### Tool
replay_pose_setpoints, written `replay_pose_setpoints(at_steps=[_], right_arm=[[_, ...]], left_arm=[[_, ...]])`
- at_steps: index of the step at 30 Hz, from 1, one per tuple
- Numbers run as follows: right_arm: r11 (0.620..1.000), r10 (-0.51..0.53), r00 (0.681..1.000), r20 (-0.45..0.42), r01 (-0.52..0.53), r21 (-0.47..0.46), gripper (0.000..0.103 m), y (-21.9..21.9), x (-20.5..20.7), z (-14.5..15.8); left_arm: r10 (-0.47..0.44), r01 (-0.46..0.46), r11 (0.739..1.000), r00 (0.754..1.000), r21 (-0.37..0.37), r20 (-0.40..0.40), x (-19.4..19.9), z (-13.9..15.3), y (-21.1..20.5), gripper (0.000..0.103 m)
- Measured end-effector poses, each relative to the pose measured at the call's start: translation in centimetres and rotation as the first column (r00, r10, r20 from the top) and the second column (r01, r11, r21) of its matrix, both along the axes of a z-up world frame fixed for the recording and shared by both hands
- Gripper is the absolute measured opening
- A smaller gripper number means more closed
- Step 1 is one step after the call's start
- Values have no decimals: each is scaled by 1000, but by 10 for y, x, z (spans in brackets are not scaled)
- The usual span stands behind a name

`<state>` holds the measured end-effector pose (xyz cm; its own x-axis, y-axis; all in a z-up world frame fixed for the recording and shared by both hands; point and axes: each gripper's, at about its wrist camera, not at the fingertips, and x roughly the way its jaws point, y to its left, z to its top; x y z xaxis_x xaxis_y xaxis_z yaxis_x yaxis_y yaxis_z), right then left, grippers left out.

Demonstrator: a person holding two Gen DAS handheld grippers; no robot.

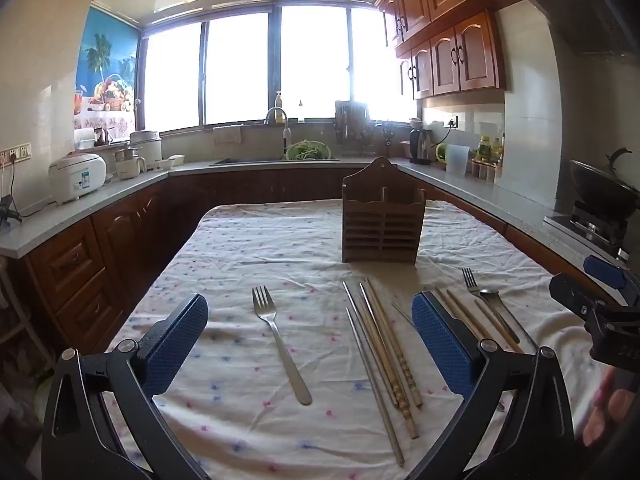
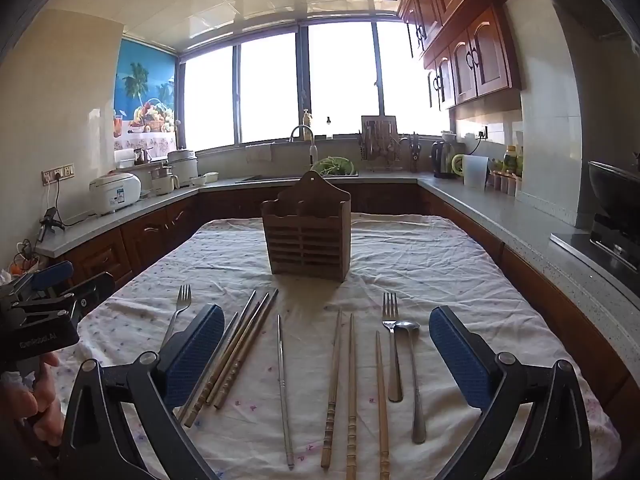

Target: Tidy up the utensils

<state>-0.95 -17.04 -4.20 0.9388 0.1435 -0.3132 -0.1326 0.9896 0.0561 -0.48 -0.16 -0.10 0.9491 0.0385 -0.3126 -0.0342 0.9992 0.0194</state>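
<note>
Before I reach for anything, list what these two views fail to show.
- Inside of the wooden holder: both views show only its slatted front, so its contents are unknown.
- Lone fork: right wrist view, handle hidden behind the right gripper's finger.
- Chopsticks beside the left gripper: left wrist view, its right finger covers them.
- Chopstick ends: right wrist view, cut off by the bottom edge.

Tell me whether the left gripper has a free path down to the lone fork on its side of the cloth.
Probably yes. The left gripper is open, and the lone fork lies flat between its fingers' line of sight with bare tablecloth around it. The nearest chopsticks lie apart to the right.
</note>
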Motion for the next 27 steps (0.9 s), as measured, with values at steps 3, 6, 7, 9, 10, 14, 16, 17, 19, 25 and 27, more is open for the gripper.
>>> replay_pose_setpoints(at_steps=[3,6,7,9,10,14,16,17,19,25,27], right_arm=[[1000,-2,1000,-7,2,9,103,-5,-2,1],[999,0,1000,15,1,-48,103,3,-6,9],[999,1,1000,17,0,-50,103,4,-7,11],[998,6,1000,12,-5,-55,103,13,-4,5],[1000,6,1000,8,-6,-27,103,6,-7,11],[1000,6,1000,3,-6,-13,103,5,-6,9],[1000,7,1000,3,-7,-7,103,4,-6,9],[1000,7,1000,5,-7,-3,103,4,-6,10],[1000,7,1000,10,-7,3,103,2,-8,10],[1000,18,1000,9,-18,20,103,0,-8,11],[1000,22,1000,8,-22,22,103,0,-7,11]], left_arm=[[-29,29,999,1000,-12,-11,-1,2,-1,103],[-24,23,1000,1000,-17,-11,-4,2,-3,103],[-26,26,1000,1000,-12,-16,0,2,-3,103],[-26,26,999,1000,-19,-16,-3,5,4,103],[-28,28,999,999,-20,-16,-3,5,4,103],[-24,24,1000,1000,-18,-16,-4,7,4,103],[-19,19,1000,1000,-18,-17,-5,9,4,103],[-20,20,1000,1000,-19,-17,-5,9,4,103],[-11,11,1000,1000,-17,-17,-5,11,5,103],[-5,5,1000,1000,-14,-16,-4,7,5,103],[-6,5,1000,1000,-14,-18,-4,7,5,103]])
